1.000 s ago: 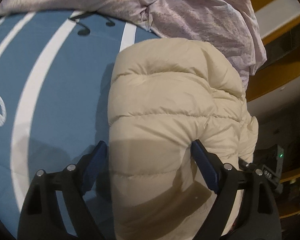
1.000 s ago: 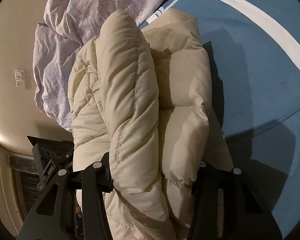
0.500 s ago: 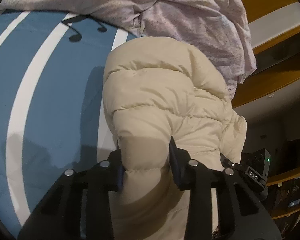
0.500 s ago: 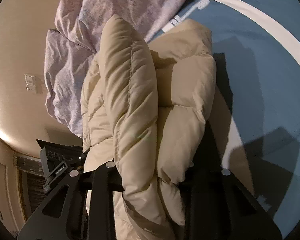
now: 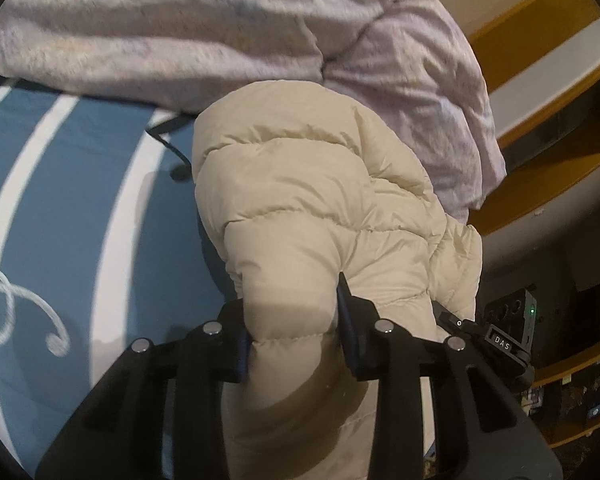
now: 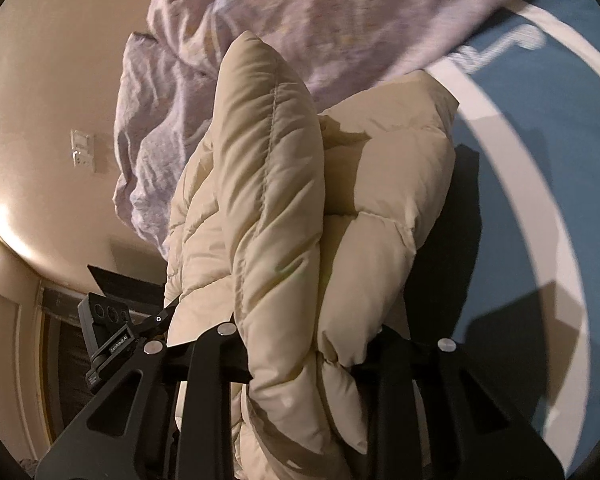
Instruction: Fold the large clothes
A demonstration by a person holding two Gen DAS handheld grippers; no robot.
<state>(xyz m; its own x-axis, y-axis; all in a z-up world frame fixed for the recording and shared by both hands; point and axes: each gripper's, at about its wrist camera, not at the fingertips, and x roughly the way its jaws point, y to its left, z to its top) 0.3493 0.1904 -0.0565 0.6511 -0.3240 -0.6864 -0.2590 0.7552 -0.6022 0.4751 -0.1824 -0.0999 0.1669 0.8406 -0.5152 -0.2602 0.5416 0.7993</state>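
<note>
A cream puffy down jacket (image 5: 308, 200) is bunched up and folded over a blue bed cover with white stripes (image 5: 72, 216). My left gripper (image 5: 294, 320) is shut on a thick fold of the jacket at its near end. In the right wrist view the same jacket (image 6: 284, 208) stands up in thick rolls, and my right gripper (image 6: 304, 344) is shut on its near edge. The opposite gripper shows at the edge of each view, beside the jacket.
A crumpled lilac duvet (image 5: 220, 32) lies heaped just behind the jacket, also in the right wrist view (image 6: 300, 20). The blue cover (image 6: 560, 128) stretches to the right there. Wooden shelving (image 5: 540, 152) stands beyond the bed. A beige wall with a switch (image 6: 82, 152) is at left.
Both grippers closed from wide open onto the jacket's folds. The jacket has been carried toward the lilac duvet and lifted a little.
</note>
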